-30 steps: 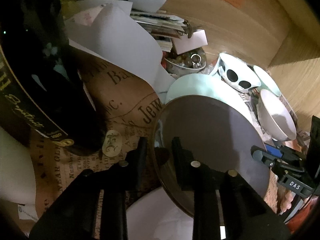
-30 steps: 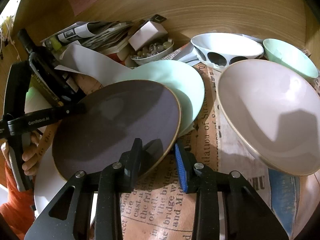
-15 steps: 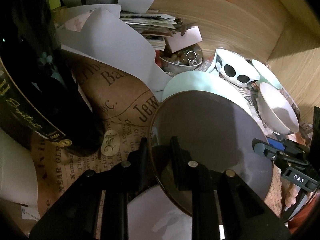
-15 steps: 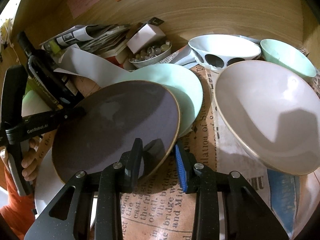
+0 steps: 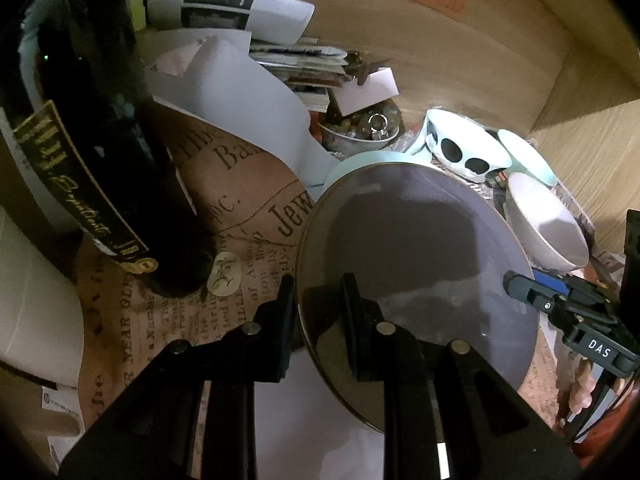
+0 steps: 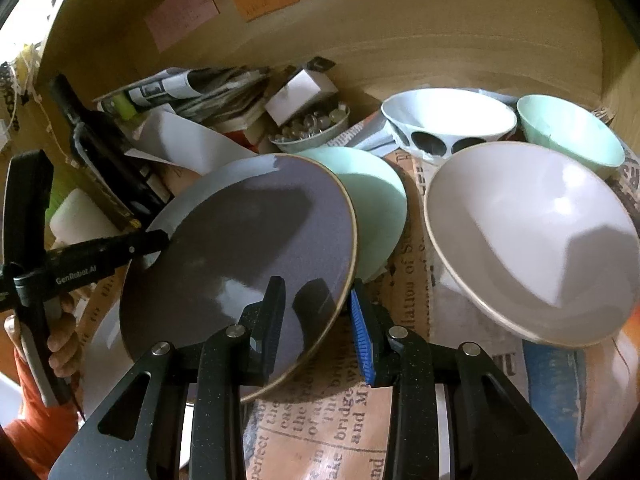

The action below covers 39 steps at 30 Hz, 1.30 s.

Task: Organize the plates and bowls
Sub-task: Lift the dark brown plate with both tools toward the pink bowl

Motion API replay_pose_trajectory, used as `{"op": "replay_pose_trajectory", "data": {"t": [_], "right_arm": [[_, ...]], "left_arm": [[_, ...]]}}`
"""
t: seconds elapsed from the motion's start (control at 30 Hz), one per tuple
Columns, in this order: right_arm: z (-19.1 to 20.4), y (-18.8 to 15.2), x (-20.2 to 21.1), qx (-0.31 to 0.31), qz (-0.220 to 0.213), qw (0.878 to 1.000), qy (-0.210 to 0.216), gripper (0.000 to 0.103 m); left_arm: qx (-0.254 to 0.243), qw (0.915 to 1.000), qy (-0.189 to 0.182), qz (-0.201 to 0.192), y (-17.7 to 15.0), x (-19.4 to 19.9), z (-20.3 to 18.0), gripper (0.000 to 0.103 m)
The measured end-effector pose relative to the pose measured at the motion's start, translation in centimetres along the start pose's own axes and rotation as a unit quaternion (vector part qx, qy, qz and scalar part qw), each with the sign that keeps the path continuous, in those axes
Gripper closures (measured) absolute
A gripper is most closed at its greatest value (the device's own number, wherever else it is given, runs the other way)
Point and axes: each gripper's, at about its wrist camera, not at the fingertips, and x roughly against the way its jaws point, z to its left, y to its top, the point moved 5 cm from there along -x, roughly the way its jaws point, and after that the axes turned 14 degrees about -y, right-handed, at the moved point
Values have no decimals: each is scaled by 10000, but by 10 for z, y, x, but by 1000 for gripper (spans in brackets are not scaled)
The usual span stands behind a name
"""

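Note:
A dark grey-brown plate (image 5: 416, 256) (image 6: 240, 240) is held tilted above the table by both grippers at opposite rims. My left gripper (image 5: 318, 312) is shut on its near-left rim, one finger above the plate and one below; its tip (image 6: 160, 236) shows in the right wrist view. My right gripper (image 6: 318, 316) is shut on the opposite rim, with the blue pad (image 6: 360, 332) under the edge; it appears in the left wrist view too (image 5: 516, 280). A mint plate (image 6: 376, 208) (image 5: 360, 158) lies partly beneath, and a white plate (image 5: 320, 420) below that.
A large pale bowl (image 6: 532, 240), a white bowl with black dots (image 6: 448, 120) and a mint bowl (image 6: 568, 128) stand at the right. A dark bottle (image 5: 100, 160) stands at the left. Papers, a small dish of beads (image 6: 312, 128) and a wooden wall close the back.
The dark plate has edged a little over the mint plate, hiding more of it. Both grips on its rim look unchanged.

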Motion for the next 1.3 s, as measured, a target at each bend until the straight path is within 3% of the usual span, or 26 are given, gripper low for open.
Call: {"op": "replay_pose_trajectory", "data": {"t": [0.83, 1.3], "right_arm": [[-19, -16, 55, -148, -398, 9991, -1, 74], [-38, -41, 83, -205, -450, 9988, -25, 74]], "left_arm": [[-202, 9991, -53, -378, -23, 38, -52, 82], [-190, 9992, -157, -306, -45, 44, -88, 82]]}}
